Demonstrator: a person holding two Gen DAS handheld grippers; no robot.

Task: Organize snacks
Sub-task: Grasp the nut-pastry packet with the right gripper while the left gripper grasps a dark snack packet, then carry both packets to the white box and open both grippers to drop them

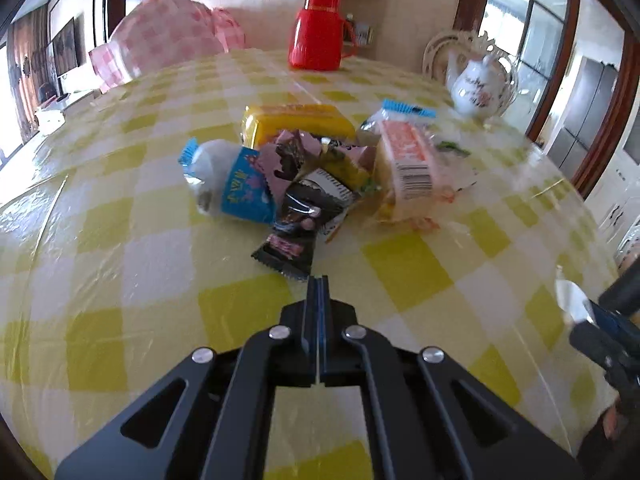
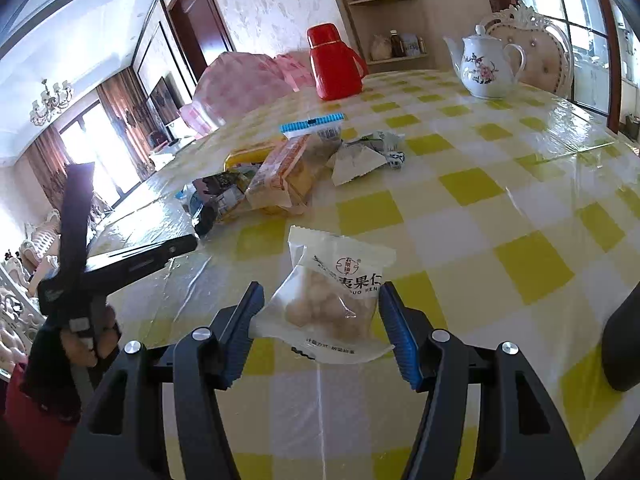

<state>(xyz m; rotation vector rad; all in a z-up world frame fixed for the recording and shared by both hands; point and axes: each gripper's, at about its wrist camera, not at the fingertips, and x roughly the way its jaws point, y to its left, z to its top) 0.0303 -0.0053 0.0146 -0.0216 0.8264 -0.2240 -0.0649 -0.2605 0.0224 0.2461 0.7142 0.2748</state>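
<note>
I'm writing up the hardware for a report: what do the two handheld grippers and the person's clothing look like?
Both are black linkage frames with silver round pivot bolts and ribbed blue pads on the fingers. The left gripper shows slotted black arms; the right gripper has wedge-shaped blue-lined fingers. In the right wrist view, the hand on the left tool's black handle wears a dark cuff over a red sleeve.

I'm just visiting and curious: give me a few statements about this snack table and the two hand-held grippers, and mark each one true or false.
1. The left hand-held gripper is shut with nothing in it. True.
2. A white snack packet sits between the fingers of the right hand-held gripper. True.
3. The flask at the far side of the table is blue. False: it is red.
4. The teapot lies tipped on its side. False: it stands upright.
5. The snack pile lies on a yellow-and-white checked cloth. True.
</note>
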